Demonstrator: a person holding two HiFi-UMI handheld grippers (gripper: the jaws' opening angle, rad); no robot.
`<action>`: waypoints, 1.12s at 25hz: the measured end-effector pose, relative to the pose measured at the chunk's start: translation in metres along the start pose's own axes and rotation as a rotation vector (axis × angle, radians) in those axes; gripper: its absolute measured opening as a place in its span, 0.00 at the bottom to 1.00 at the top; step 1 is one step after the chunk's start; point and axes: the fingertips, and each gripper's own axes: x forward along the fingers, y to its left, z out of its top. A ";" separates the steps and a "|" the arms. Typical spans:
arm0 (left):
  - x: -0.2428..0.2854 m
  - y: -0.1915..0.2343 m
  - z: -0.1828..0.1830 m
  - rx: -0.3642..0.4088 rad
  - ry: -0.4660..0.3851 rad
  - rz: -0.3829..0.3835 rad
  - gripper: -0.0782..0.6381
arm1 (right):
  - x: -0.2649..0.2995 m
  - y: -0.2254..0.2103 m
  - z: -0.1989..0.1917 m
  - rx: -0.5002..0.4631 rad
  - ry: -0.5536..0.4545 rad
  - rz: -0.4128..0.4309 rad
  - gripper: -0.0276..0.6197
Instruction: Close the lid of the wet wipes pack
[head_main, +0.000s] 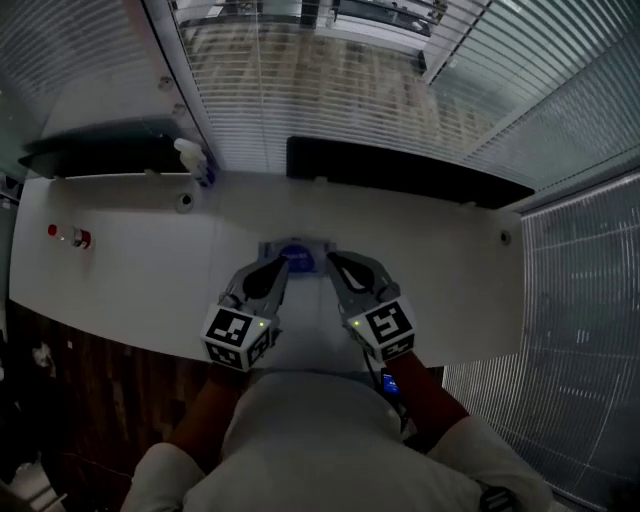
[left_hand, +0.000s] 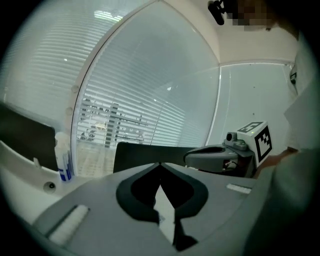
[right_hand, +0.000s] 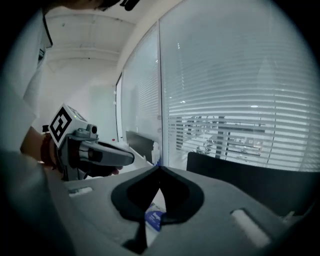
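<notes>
The wet wipes pack (head_main: 297, 253) lies on the white surface (head_main: 130, 270) in the middle of the frame. The left gripper (head_main: 281, 264) and right gripper (head_main: 334, 261) point at it from below, side by side. Both have their fingers clenched on nothing.

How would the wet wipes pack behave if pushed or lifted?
The wet wipes pack lies flat and low on the smooth white table, so it would probably slide, not roll or tip. It looks like a soft pouch, likely sagging if lifted by one end.
</notes>
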 end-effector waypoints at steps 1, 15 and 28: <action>-0.006 -0.010 0.011 0.006 -0.024 -0.009 0.11 | -0.010 0.003 0.012 0.006 -0.028 -0.004 0.05; -0.079 -0.130 0.095 0.019 -0.215 -0.153 0.11 | -0.123 0.057 0.103 0.091 -0.258 -0.007 0.05; -0.086 -0.163 0.106 0.082 -0.284 -0.175 0.11 | -0.160 0.071 0.116 0.114 -0.361 0.006 0.05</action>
